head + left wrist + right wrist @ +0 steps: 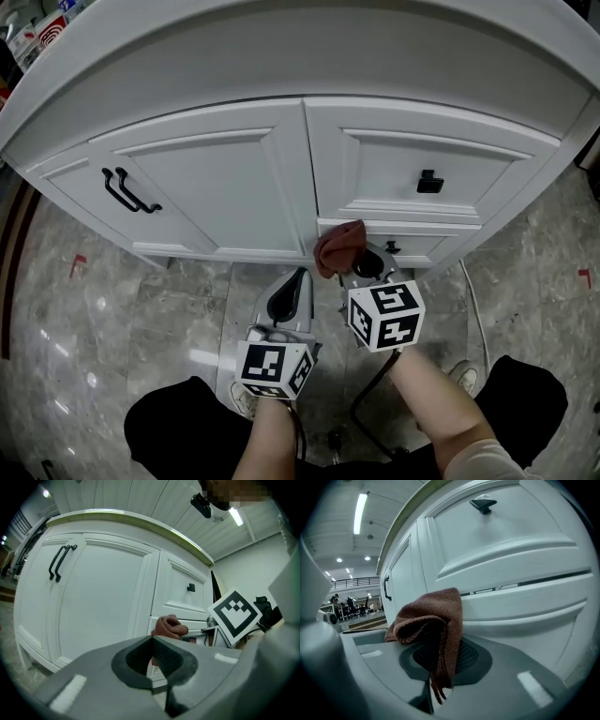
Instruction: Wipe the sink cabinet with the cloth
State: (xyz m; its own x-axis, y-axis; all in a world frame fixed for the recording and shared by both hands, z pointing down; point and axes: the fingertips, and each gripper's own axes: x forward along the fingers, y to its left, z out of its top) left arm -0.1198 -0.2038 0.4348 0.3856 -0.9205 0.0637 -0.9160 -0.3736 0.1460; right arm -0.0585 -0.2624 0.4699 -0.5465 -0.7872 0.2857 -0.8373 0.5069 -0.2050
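The white sink cabinet [225,187] fills the top of the head view, with a door on the left and drawers on the right. A crumpled brown cloth [337,246] is pinched in my right gripper [349,267], which is shut on it and holds it against the lower drawer's front [525,606]. In the right gripper view the cloth [431,625] hangs over the jaws. My left gripper [292,292] sits lower left of the cloth, shut and empty, short of the cabinet. From the left gripper view the cloth [169,626] shows past the closed jaws.
A pair of black bar handles [127,190] is on the left door, a black knob [429,182] on the upper drawer, and a small knob [392,247] on the lower drawer. Grey marble floor [112,309] lies below. The person's knees and a shoe [463,375] are near the bottom.
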